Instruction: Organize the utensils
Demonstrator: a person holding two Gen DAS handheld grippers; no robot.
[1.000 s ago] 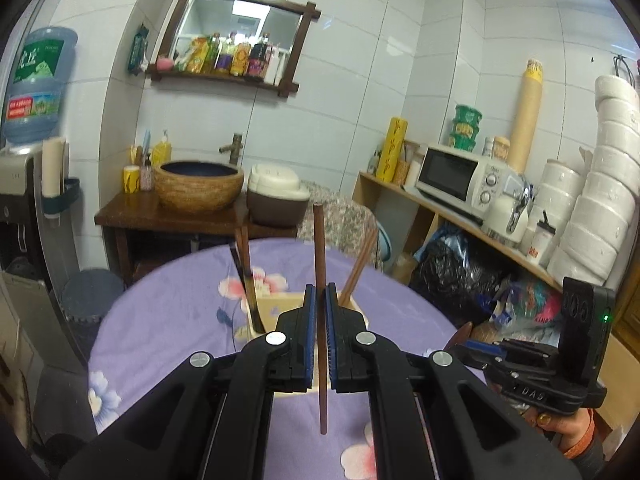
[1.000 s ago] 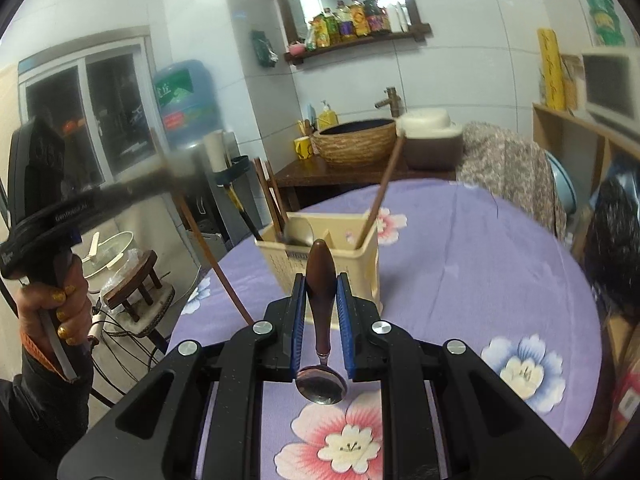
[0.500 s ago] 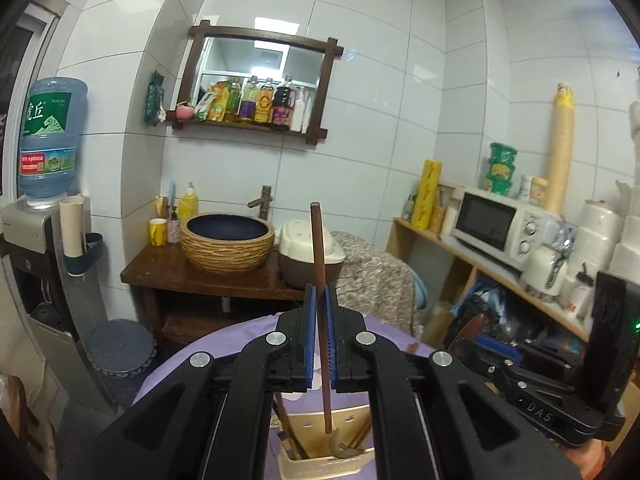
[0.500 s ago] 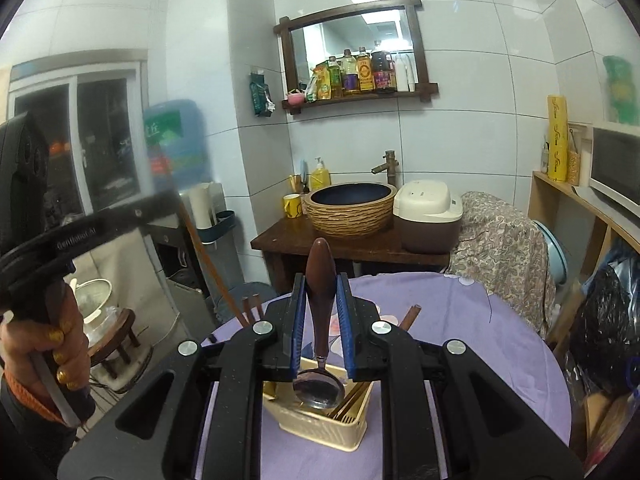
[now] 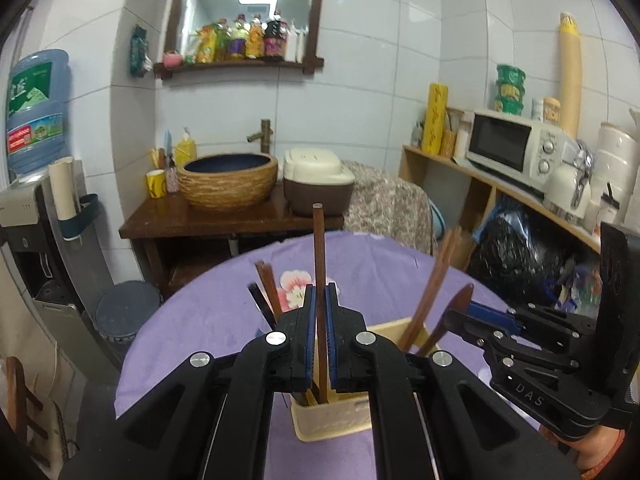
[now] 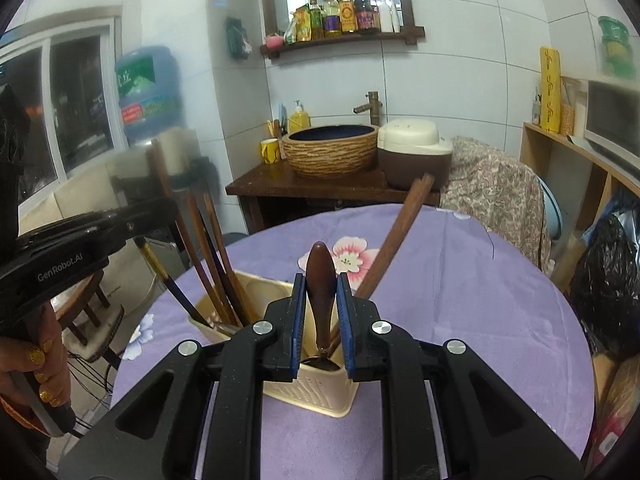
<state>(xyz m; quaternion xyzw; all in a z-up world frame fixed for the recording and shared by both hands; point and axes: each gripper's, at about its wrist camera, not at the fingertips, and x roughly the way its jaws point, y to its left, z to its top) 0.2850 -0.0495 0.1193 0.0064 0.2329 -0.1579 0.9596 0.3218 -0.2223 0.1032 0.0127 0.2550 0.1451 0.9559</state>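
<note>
Left gripper (image 5: pixel 318 312) clamped on chopstick (image 5: pixel 319 256), tip in holder (image 5: pixel 336 416) below the jaws; right gripper (image 6: pixel 322 312) clamped on spoon (image 6: pixel 320 280), bowl inside. Best lowered straight, released once seated.

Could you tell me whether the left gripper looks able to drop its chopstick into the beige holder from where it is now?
Probably yes: the left gripper holds the chopstick upright, its lower end already inside the beige holder, nothing blocking.
</note>
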